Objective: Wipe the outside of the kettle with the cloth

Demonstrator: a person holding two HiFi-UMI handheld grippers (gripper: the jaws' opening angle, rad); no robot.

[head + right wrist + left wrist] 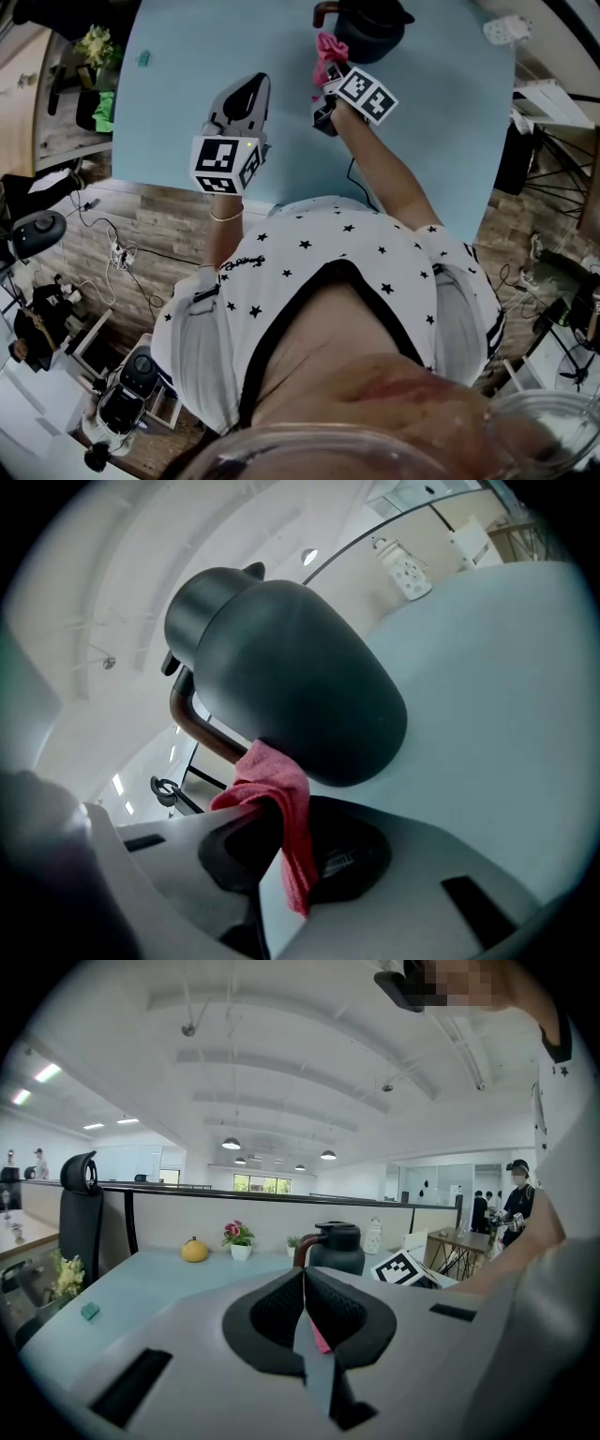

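Right gripper view: right hand-held gripper [281,855] clenched on cloth [272,780], apparently touching kettle [300,677] low down. Kettle upright at worktop [187,56] far edge. Left hand-held gripper [305,1335] closed, empty. Cloth soft, limp; kettle smooth, probably slippery: steady by handle [192,719].

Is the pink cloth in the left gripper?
No, the right gripper holds the cloth by the kettle.

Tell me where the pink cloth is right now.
In the head view the cloth is at the far side of the table, pinched in the right gripper and pressed against the kettle beside its handle.
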